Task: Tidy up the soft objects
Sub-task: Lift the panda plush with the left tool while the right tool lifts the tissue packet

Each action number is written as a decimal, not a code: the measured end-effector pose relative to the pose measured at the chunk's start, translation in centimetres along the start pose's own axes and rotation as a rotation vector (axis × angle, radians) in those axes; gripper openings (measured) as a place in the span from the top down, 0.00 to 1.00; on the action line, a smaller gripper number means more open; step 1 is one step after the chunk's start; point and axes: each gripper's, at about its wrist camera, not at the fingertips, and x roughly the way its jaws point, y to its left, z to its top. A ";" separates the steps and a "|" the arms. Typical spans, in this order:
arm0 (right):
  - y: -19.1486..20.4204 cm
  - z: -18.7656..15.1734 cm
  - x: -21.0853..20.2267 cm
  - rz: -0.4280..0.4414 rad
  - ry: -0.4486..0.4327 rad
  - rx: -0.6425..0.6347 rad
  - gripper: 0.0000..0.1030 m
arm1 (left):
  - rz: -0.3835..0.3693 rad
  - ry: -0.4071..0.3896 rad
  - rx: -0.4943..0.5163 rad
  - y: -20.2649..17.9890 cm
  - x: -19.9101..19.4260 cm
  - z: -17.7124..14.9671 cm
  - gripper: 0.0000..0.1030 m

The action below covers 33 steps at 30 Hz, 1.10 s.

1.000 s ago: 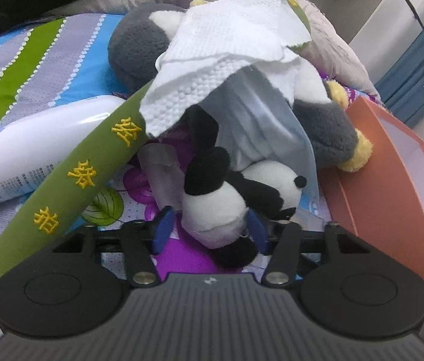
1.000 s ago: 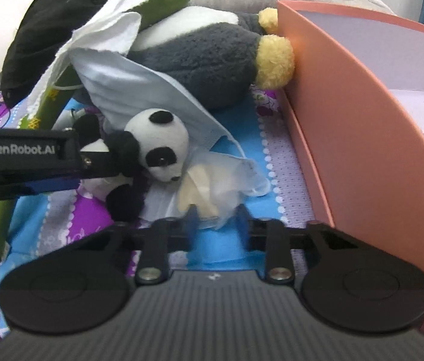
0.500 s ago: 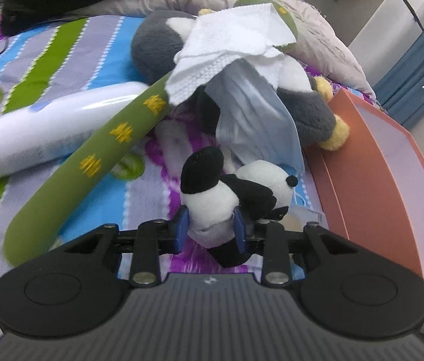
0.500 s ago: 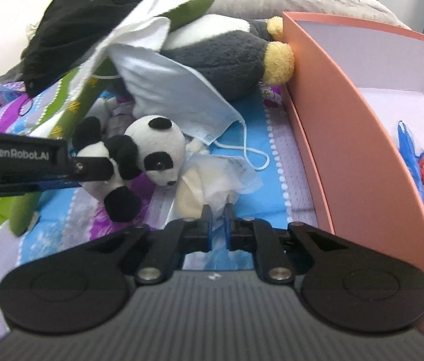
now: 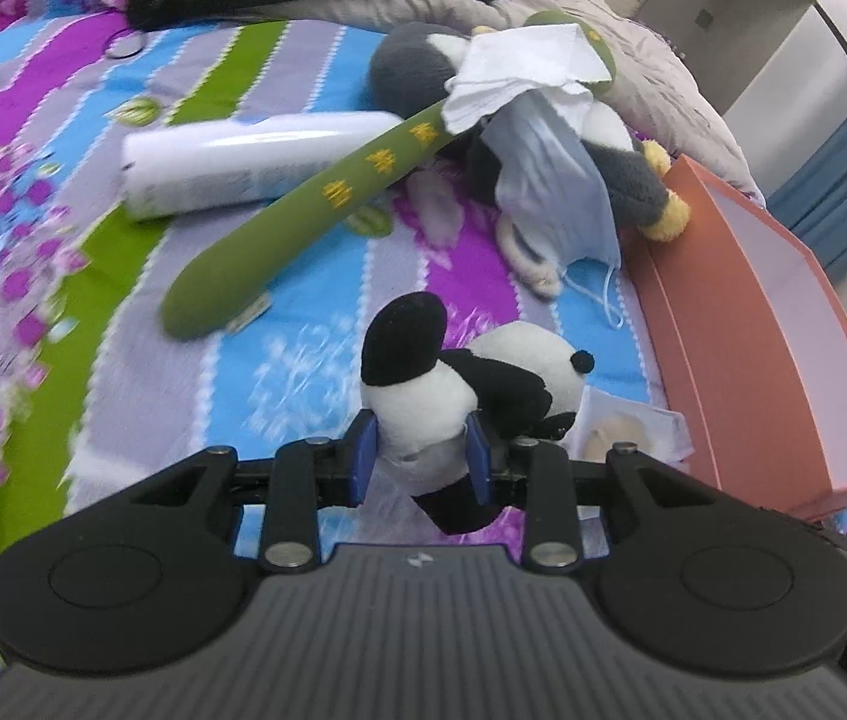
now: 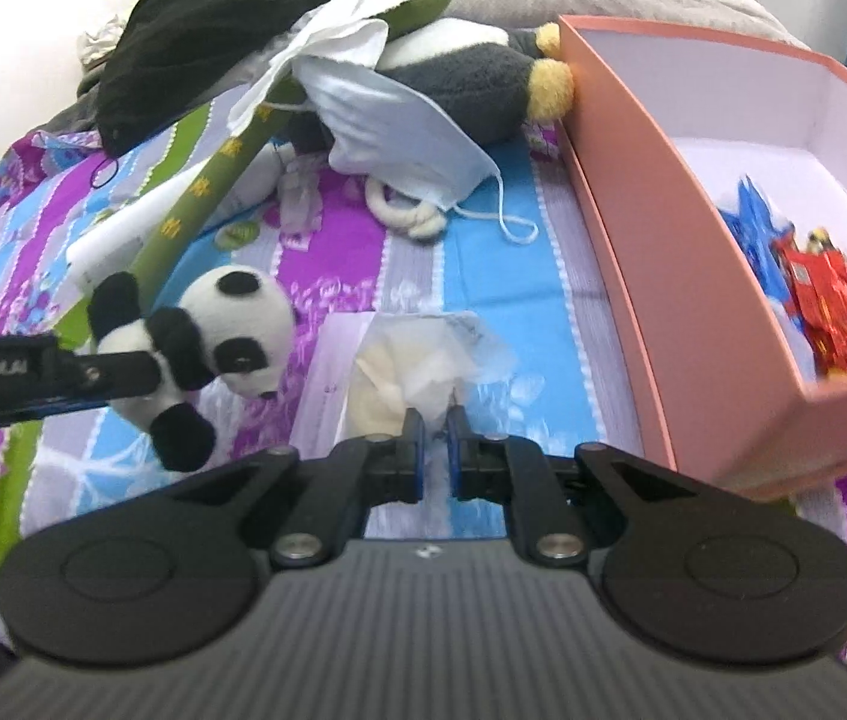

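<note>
Gripping the panda plush [image 5: 471,384] between its blue pads, the left gripper [image 5: 420,459] is holding the toy by its white body, jaws narrowed onto it and having just been closing; the plush is hanging clear of the striped bedspread [image 5: 279,384], to the left of the orange box [image 5: 783,324]. The right gripper [image 6: 432,450] is pinching the edge of a clear bag with pale cream contents [image 6: 411,372], its jaws almost together and having just been closing on that plastic; the bag is lying just left of the orange box's long wall [image 6: 621,252], between the box and the panda plush [image 6: 213,336]. Inside the box, blue and red packets [image 6: 807,276] are piling up against the near end. Farther from the box's far corner, a grey plush with yellow feet [image 6: 471,84] is lying touching the box wall, with a pale blue face mask [image 6: 399,132] draped over it and a white tissue [image 6: 333,48] on top. A long green plush with yellow characters [image 5: 333,198] is leaning out of that pile, away from the box, and a white bottle [image 5: 243,162] is lying on its side beside it. A black garment [image 6: 231,18] is bunching at the far edge of the bed, well apart from the box. A cream ring [image 6: 405,210] is resting under the mask's edge.
</note>
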 end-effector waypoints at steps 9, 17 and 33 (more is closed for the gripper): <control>-0.6 -1.8 -1.4 0.012 0.020 0.026 0.67 | 0.014 -0.010 -0.003 1.1 -2.8 -2.9 0.65; -0.4 -1.9 -2.7 0.056 -0.030 0.005 0.43 | 0.033 -0.016 0.013 0.6 -3.9 -3.3 0.64; 0.2 -0.6 4.0 0.047 0.093 -0.095 0.40 | 0.095 0.068 0.038 1.3 1.4 0.0 0.64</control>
